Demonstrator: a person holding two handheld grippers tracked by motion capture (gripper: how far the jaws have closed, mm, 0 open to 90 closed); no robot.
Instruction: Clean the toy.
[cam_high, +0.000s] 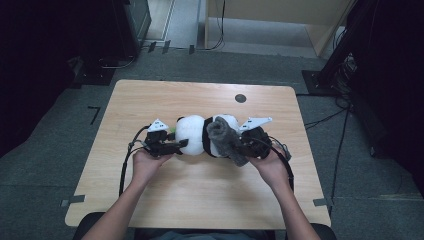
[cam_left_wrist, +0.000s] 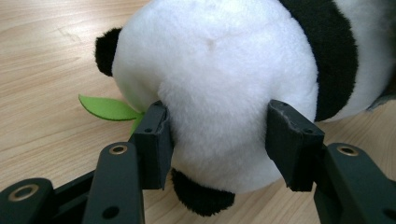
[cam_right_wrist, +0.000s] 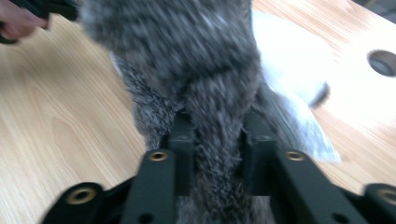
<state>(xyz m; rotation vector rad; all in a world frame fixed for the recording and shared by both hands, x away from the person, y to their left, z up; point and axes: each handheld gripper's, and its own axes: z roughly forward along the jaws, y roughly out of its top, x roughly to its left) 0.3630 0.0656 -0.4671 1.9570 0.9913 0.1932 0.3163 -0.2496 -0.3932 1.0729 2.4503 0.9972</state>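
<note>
While the person's forearms are reaching in over the near edge of the table (cam_high: 150, 200), the left gripper (cam_high: 167, 145) is clamping the panda (cam_high: 192, 134) by its white head, pads pressing into the plush on both sides. Opposite it, the right gripper (cam_high: 245, 145) is holding a strip of grey fur (cam_high: 225, 137) between narrow jaws. Beyond them, the panda is lying near the table's middle, and a round hole (cam_high: 240, 98) is sitting near the far edge.

A pale wooden table (cam_high: 150, 100) stands on grey carpet (cam_high: 45, 145).
</note>
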